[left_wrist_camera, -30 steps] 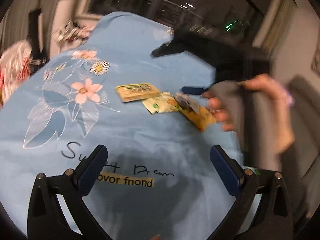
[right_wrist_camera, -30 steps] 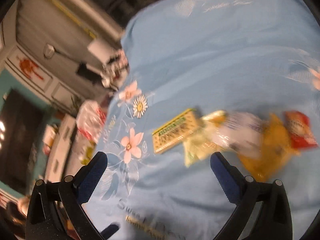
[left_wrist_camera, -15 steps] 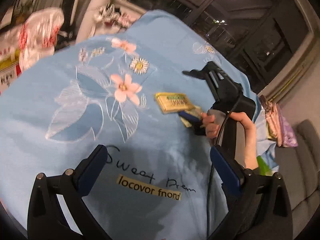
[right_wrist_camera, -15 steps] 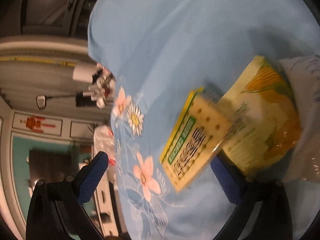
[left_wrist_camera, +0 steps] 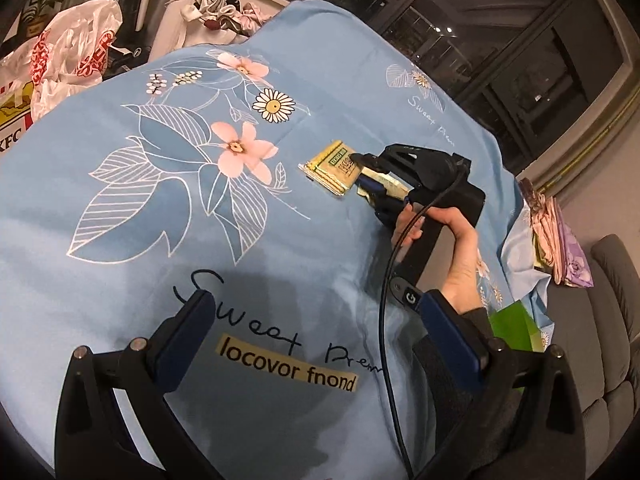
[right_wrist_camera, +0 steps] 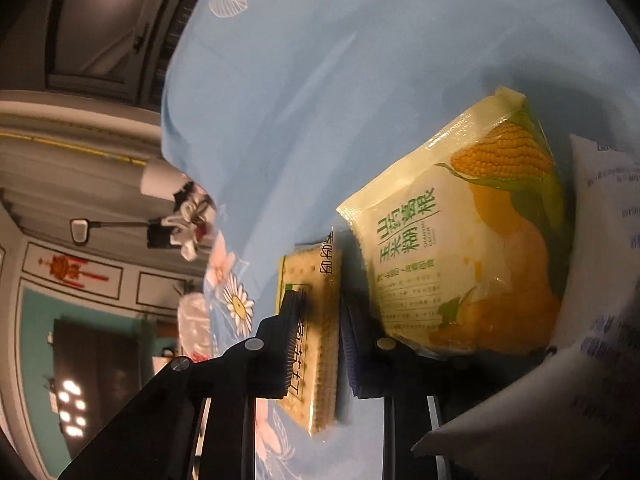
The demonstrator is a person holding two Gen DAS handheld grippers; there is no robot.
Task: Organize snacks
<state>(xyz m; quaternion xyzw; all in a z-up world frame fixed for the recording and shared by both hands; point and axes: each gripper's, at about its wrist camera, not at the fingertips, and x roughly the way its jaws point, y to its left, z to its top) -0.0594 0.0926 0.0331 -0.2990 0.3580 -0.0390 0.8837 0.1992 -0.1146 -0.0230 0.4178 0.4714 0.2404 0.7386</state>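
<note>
1. Black jaws of the right gripper [right_wrist_camera: 316, 344] have just been closing and now pinch the cracker packet [right_wrist_camera: 316, 320] between their ribbed pads; in the left wrist view the same right gripper [left_wrist_camera: 358, 168] holds that cracker packet [left_wrist_camera: 332, 170] by its near end.
2. A hand [left_wrist_camera: 452, 248] grasps the right gripper's black handle, and a dark cable hangs from it across the cloth.
3. Just beside the held packet lies the corn snack bag [right_wrist_camera: 468, 240], pale yellow with a corn cob printed on it and green characters down one side; whether it touches the cracker packet cannot be told.
4. At the bag's far side, a white printed wrapper [right_wrist_camera: 600, 264] overlaps its edge.
5. All of these sit on the blue floral cloth [left_wrist_camera: 120, 240] that covers the desk, in its middle part towards the right edge, beyond the pink flower and daisy print.
6. Nearer the camera, the left gripper [left_wrist_camera: 320, 336] hangs over the front of the cloth with its blue-padded jaws spread wide and nothing between them, above the black script lettering.
7. Past the cloth's far left corner lies a white and red plastic bag [left_wrist_camera: 76, 52]; off the right edge stands a grey sofa [left_wrist_camera: 612, 320] with folded fabric on it.
</note>
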